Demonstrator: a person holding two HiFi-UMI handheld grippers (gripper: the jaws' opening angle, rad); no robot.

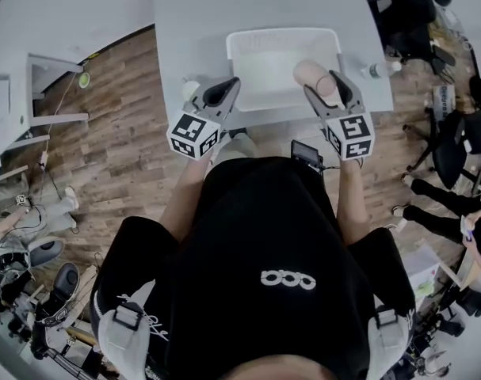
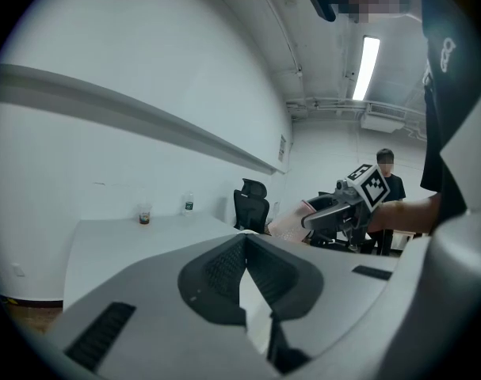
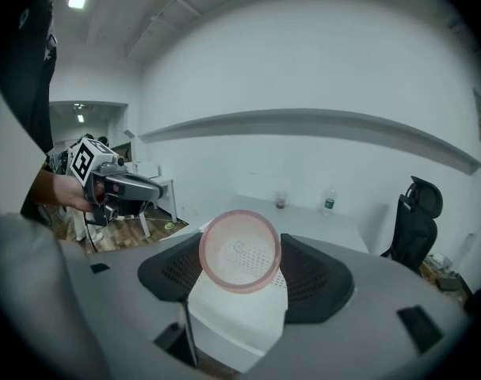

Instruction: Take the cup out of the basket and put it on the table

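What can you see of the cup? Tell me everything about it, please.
The cup looks like translucent pink plastic, with a round rim and a smooth wall, and it seems empty. It lies tipped on its side, mouth toward the right gripper view's camera, clamped between the jaws of the right hand-held gripper. It hangs over the right part of the white basket. Nothing but the jaws seems to touch it.

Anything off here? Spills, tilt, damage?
Nothing spilled or damaged. Only oddity: the cup lies sideways in the right gripper, mouth facing that gripper's camera, over the basket in the head view. Left gripper is shut and empty.
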